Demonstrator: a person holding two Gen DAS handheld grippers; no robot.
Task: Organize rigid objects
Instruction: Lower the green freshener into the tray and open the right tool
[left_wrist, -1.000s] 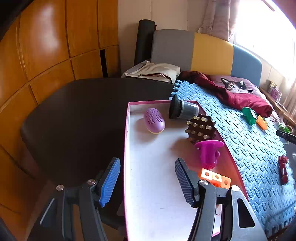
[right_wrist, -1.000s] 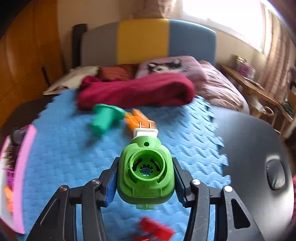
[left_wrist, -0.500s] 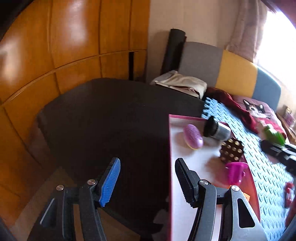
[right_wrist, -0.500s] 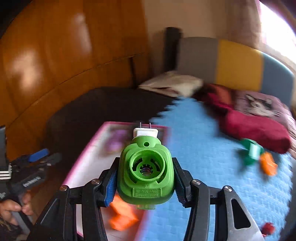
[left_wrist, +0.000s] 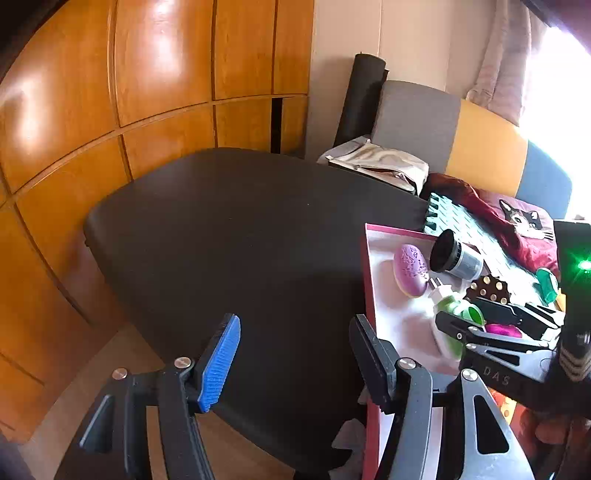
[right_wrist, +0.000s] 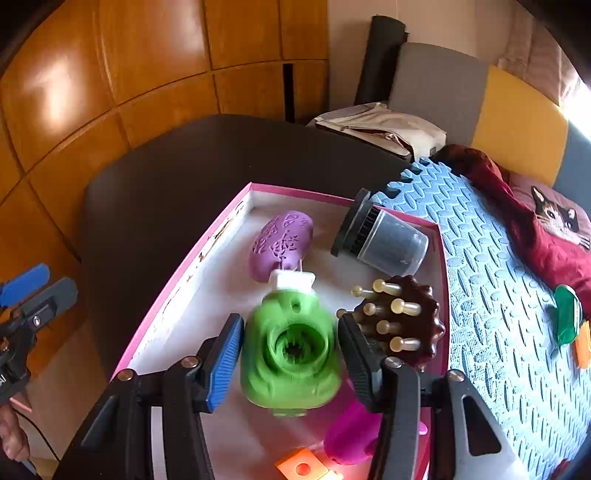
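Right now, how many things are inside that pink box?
6 that I can see: a purple oval at the back, a dark jar on its side, a brown studded massager, the green plug-in device between the tongs, a magenta piece, an orange block. More may be hidden.

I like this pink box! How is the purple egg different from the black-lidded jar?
The purple egg is purple with raised patterns; the jar is see-through grey with a black lid. The egg is rounded; the jar is a cylinder on its side. Both lie in the pink box.
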